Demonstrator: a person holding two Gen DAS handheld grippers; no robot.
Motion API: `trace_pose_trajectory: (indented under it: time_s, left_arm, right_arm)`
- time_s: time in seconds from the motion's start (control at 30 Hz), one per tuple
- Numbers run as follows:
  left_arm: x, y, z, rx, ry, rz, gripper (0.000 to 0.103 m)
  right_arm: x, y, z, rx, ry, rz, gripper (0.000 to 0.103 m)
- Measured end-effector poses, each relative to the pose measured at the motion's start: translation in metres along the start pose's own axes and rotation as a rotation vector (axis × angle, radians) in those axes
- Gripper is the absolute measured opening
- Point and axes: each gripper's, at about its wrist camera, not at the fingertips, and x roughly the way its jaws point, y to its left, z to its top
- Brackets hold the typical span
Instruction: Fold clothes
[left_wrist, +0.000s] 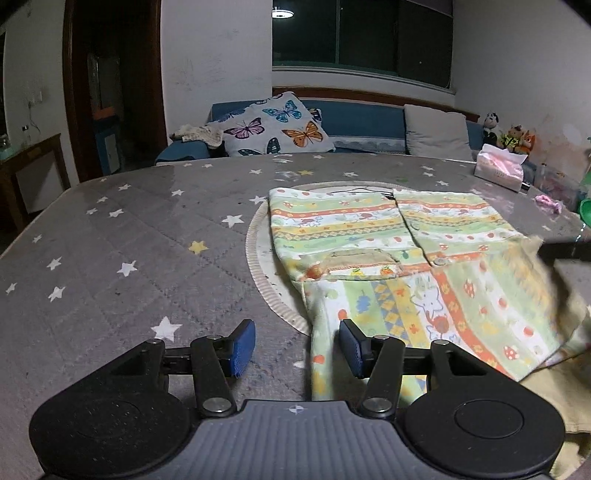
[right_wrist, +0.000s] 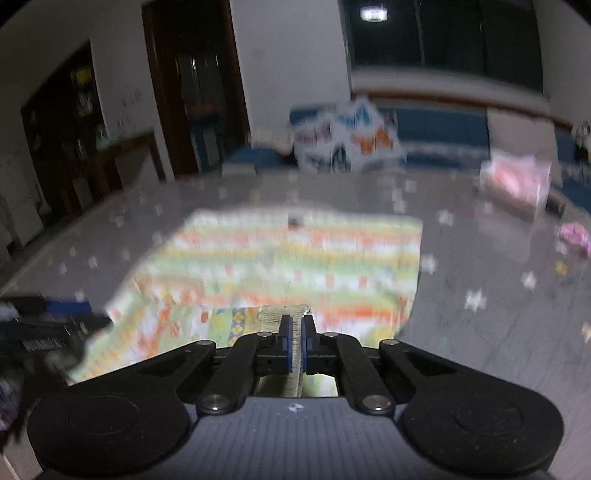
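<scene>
A child's garment (left_wrist: 369, 236) in green, yellow and orange bands lies spread on the grey star-print tablecloth (left_wrist: 129, 240). My left gripper (left_wrist: 297, 332) stands open low over the cloth at the garment's near left corner; a strip of the fabric lies between its blue pads (left_wrist: 243, 347), close to the right one and not pinched. In the blurred right wrist view my right gripper (right_wrist: 295, 332) is shut on the ribbed cuff (right_wrist: 284, 314) at the garment's (right_wrist: 295, 258) near edge. The right gripper also shows as a dark blur (left_wrist: 565, 251) lifting the right corner.
A round woven mat (left_wrist: 258, 251) lies under the garment. A tissue pack (left_wrist: 498, 166) and a small pink item (left_wrist: 548, 203) sit at the back right of the table. Behind it stand a blue sofa with a butterfly pillow (left_wrist: 277, 125) and plush toys (left_wrist: 509, 136).
</scene>
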Motion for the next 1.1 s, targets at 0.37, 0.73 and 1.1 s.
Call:
trace_pose_trajectory:
  time_s: [0.37, 0.73, 1.1]
  left_arm:
    - [-0.009, -0.018, 0.018, 0.105, -0.048, -0.034, 0.053]
    - [-0.015, -0.054, -0.012, 0.311, -0.038, -0.113, 0.054]
    - [-0.058, -0.056, -0.050, 0.556, -0.090, -0.042, 0.060]
  right_arm:
    - [-0.013, 0.003, -0.001, -0.079, 0.004, 0.048, 0.009]
    - [-0.026, 0.017, -0.036, -0.218, 0.094, 0.100, 0.012]
    - [-0.045, 0.022, -0.043, -0.276, 0.081, 0.097, 0.033]
